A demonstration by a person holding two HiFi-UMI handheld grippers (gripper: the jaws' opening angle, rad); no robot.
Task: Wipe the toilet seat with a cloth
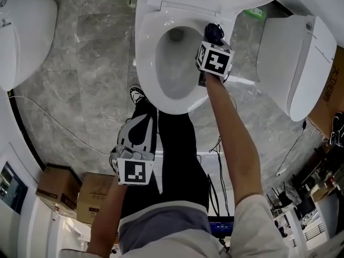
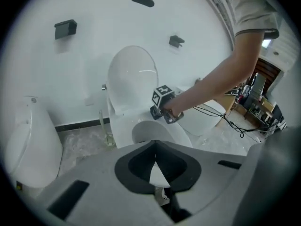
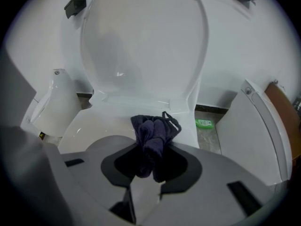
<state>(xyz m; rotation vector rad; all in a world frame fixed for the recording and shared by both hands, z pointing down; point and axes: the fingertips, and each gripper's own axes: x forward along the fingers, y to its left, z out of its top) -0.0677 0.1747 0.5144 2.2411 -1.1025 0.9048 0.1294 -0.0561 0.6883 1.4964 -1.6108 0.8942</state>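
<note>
The white toilet stands top centre in the head view with its seat point(image 1: 144, 52) down and its lid point(image 3: 141, 41) upright. My right gripper point(image 1: 213, 35) is over the seat's right rear part, shut on a dark navy cloth point(image 1: 214, 31). In the right gripper view the bunched cloth point(image 3: 153, 138) hangs out of the right gripper point(image 3: 149, 161) and lies against the seat point(image 3: 89, 126). My left gripper point(image 1: 141, 130) is held low by the person's leg, well short of the toilet. Its own view shows the left gripper point(image 2: 156, 150) shut on nothing, and the right gripper point(image 2: 164, 108) ahead at the seat point(image 2: 181, 133).
A second white toilet point(image 1: 290, 63) stands to the right and another white fixture point(image 1: 21, 31) to the left. A small green object point(image 3: 204, 123) lies on the marble floor beside the toilet. Cardboard boxes point(image 1: 59, 187) sit at lower left; cables point(image 1: 54, 123) cross the floor.
</note>
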